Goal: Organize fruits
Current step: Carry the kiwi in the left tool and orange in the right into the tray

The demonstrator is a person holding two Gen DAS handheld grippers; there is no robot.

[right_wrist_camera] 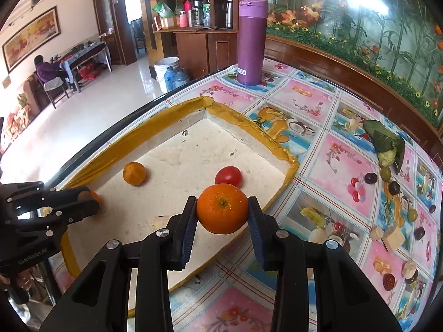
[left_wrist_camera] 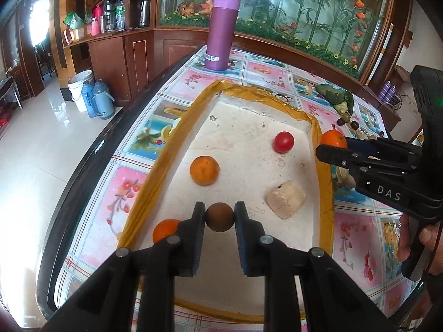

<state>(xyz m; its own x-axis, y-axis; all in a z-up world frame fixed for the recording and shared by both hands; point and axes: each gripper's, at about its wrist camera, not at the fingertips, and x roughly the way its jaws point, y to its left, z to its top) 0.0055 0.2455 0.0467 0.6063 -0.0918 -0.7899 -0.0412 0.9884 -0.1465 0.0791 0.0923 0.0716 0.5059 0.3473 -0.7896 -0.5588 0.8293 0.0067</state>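
Left gripper (left_wrist_camera: 220, 217) clamped on a brown round fruit (left_wrist_camera: 219, 217) over the tray's (left_wrist_camera: 177, 141) near end. Right gripper (right_wrist_camera: 222, 212) pinching an orange (right_wrist_camera: 222, 212) above the tray's right edge (drop lies straight below both jaws). Inside: two oranges, one tomato (left_wrist_camera: 283, 142), one pale chunk (left_wrist_camera: 286, 199). Farther off, a purple flask (left_wrist_camera: 222, 30) at the worktop's far edge.

Your tabletop (right_wrist_camera: 318, 149), under a fruit-print cloth, carries a yellow-taped white tray (right_wrist_camera: 177, 113), a purple flask (right_wrist_camera: 252, 41), a leaf-wrapped bundle (right_wrist_camera: 387, 141) and scattered small fruits (right_wrist_camera: 394, 186).
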